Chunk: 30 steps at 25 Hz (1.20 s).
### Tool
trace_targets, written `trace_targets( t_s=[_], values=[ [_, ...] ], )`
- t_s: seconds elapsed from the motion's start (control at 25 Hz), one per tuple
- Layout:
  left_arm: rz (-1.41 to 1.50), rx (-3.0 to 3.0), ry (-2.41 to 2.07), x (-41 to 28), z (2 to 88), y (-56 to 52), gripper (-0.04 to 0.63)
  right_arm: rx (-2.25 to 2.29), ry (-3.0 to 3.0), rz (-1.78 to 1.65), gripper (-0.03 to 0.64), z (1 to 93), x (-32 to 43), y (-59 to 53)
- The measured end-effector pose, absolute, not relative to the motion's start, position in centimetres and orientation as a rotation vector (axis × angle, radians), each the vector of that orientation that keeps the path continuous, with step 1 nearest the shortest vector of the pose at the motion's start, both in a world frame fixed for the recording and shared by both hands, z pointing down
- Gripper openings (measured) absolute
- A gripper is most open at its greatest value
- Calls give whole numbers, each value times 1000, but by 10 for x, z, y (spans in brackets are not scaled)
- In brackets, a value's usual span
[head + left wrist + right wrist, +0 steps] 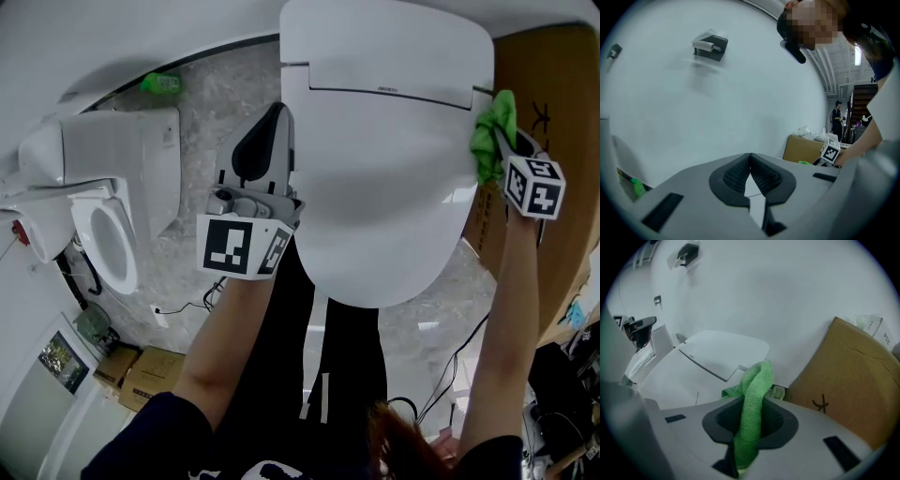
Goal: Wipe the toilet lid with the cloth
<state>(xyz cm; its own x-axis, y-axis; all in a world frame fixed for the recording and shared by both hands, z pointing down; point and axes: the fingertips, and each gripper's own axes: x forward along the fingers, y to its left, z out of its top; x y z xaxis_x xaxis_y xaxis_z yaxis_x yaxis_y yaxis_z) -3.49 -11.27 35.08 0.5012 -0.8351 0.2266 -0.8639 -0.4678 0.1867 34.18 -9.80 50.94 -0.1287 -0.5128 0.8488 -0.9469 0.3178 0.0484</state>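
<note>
The white toilet lid (pixel 384 187) is closed and fills the middle of the head view. A green cloth (pixel 491 139) rests against the lid's right edge, with my right gripper (pixel 500 142) shut on it. In the right gripper view the cloth (pixel 752 399) stands up between the jaws, with the lid (pixel 679 376) to its left. My left gripper (pixel 278 112) hovers at the lid's left edge. Its jaws are shut tip to tip on nothing (pixel 750 157), and they face the white wall.
A second white toilet (pixel 112 225) stands to the left, with a green bottle (pixel 161 83) behind it. A tall cardboard box (pixel 553 112) flanks the right side. Small boxes (pixel 141 375) and cables lie on the floor. A paper holder (pixel 710 46) hangs on the wall.
</note>
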Motion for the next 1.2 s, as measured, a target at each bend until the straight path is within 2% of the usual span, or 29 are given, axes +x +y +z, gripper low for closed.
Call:
trace_targets(
  t_s=[0.12,0.24,0.48,0.76,1.0,1.2],
  values=[
    [152,2473,-1441,-37,351,-112,20,1348,-1788,621,86,493,339,-89],
    [152,2465,-1460,-45,352,-113,20,1364,-1932,629,86,461,300,-89],
    [144,2447,-1509,-64,346,-118,20,1150,-2262,856,86,426,148,-100],
    [139,2432,-1538,-85,344,-120,20,846,-2348,1039,86,455,-1,-89],
    [135,2412,-1557,-99,347,-120,20,770,-2288,1061,87,492,-45,-78],
    [132,2406,-1556,-101,350,-120,20,718,-2218,887,87,507,-53,-75]
  ],
)
